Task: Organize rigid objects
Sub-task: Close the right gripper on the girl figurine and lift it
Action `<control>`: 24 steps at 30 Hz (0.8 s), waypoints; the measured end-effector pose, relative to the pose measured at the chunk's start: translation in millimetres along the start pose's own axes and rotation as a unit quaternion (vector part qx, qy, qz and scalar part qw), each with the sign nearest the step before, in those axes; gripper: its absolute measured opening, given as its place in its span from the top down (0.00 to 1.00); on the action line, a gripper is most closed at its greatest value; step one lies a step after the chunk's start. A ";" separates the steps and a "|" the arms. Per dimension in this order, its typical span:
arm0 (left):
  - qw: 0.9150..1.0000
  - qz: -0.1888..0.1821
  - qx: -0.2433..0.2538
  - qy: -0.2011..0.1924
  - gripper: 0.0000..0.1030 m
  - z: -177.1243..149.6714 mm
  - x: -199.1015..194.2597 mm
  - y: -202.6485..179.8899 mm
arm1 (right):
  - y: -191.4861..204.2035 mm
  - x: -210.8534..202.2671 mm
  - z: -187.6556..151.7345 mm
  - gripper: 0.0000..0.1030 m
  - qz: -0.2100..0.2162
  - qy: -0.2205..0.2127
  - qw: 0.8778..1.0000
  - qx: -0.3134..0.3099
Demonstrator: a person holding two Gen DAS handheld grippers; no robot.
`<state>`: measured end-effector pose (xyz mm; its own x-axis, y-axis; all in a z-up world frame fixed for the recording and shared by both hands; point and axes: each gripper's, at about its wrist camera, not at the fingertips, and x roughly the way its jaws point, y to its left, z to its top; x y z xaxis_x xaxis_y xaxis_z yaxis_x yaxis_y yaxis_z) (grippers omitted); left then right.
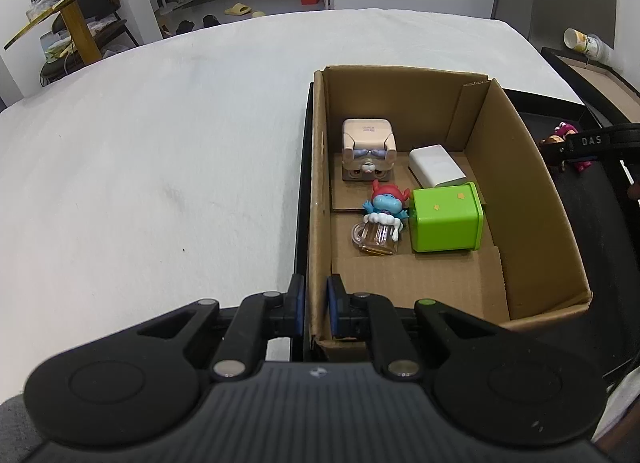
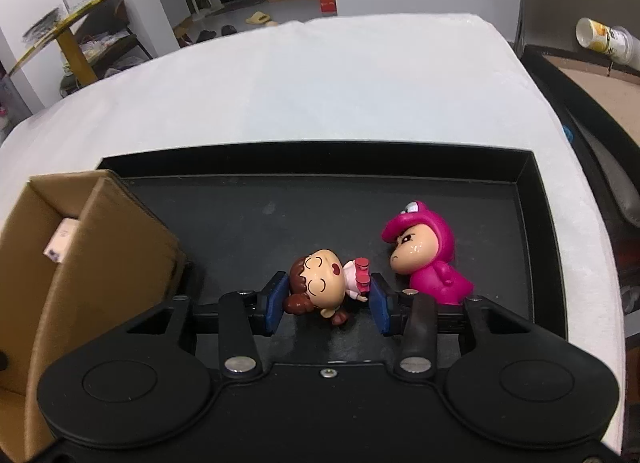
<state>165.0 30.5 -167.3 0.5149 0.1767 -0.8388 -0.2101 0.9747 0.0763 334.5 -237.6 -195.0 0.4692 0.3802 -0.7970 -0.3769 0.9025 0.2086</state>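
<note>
My left gripper [image 1: 316, 305] is shut on the left wall of the cardboard box [image 1: 318, 191], one finger on each side of it. The box holds a beige cube figure [image 1: 368, 149], a white block [image 1: 436, 165], a green cube [image 1: 446, 219] and a blue troll figure with a clear mug [image 1: 382, 223]. My right gripper [image 2: 326, 303] is open around a brown-haired girl figurine [image 2: 320, 283] lying on the black tray [image 2: 248, 219]; the pads stand close beside it. A pink-suited figurine [image 2: 424, 259] stands just right of it.
The box and tray rest on a white-covered table [image 1: 160, 143]. The box's right wall [image 2: 116, 263] stands left of the right gripper. A tipped cup [image 2: 608, 41] lies on a side surface at the far right. Shelves and chairs are beyond the table.
</note>
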 end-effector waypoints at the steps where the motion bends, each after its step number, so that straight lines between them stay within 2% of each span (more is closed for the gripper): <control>1: 1.000 0.000 0.000 0.000 0.89 -0.1 -0.1 -0.1 | 1.2 -3.6 -0.2 0.59 0.000 -0.001 1.000 -0.001; 14: 1.000 -0.010 -0.007 -0.006 0.89 -0.7 -2.1 2.9 | 20.7 -35.7 -7.0 0.59 -0.008 0.000 1.000 -0.019; 17: 1.000 -0.015 -0.011 -0.007 0.89 -0.5 -2.5 4.5 | 32.5 -44.1 -5.5 0.59 -0.019 -0.003 0.999 -0.039; 24: 0.999 -0.026 -0.019 -0.009 0.89 -1.7 -2.5 8.9 | 60.1 -63.0 -1.9 0.59 -0.007 -0.009 0.997 -0.075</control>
<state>160.5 38.5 -165.4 0.5409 0.1280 -0.8313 -0.2137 0.9768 0.0113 280.8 -207.7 -133.3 0.4886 0.3723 -0.7891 -0.4854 0.8675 0.1087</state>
